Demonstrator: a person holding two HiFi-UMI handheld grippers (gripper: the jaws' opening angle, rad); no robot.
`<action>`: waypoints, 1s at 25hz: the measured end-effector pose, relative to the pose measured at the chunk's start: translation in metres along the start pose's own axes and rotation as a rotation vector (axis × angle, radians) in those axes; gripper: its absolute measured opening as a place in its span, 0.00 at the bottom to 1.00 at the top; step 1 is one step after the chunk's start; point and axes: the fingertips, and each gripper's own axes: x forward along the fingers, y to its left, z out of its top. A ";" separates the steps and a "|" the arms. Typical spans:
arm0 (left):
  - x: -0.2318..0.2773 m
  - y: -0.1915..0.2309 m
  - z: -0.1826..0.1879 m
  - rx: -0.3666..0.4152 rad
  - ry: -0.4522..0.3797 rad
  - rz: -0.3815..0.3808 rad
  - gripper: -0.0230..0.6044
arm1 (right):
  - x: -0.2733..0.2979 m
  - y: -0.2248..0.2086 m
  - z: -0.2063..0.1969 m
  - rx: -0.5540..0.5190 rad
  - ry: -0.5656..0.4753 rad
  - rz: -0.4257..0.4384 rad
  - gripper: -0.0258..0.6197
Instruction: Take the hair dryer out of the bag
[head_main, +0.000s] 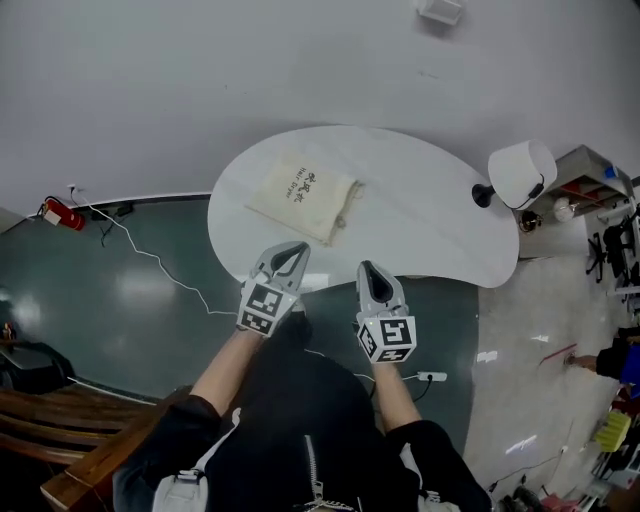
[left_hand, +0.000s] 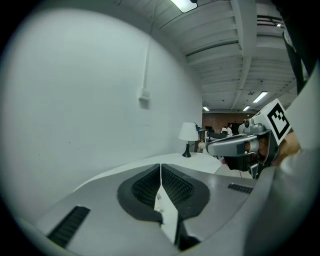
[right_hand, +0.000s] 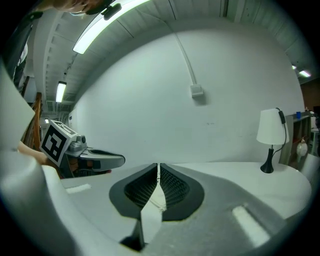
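Bag (head_main: 303, 198) flat on white table (head_main: 430, 225), contents hidden, print unreadable, left claw (head_main: 297, 248) and right claw (head_main: 366, 269) pressed together, empty

We count one cream cloth bag with dark print (head_main: 303, 198), one white kidney-shaped table (head_main: 430, 235) and one white-shaded black lamp (head_main: 520, 172).

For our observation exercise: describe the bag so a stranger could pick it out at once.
Find the white, bean-shaped table by the pale wall. On its left half lies the bag, flat cream cloth with dark print. Its only neighbour, a white lamp, stands upright at the right end.
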 end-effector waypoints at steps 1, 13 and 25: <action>0.008 0.007 0.003 0.002 0.001 -0.009 0.06 | 0.010 -0.004 0.004 0.001 -0.001 -0.005 0.05; 0.075 0.050 0.015 0.058 0.019 -0.111 0.06 | 0.080 -0.033 0.013 0.014 0.033 -0.060 0.05; 0.120 0.041 0.008 0.042 0.079 -0.129 0.19 | 0.100 -0.068 0.002 0.009 0.081 -0.024 0.05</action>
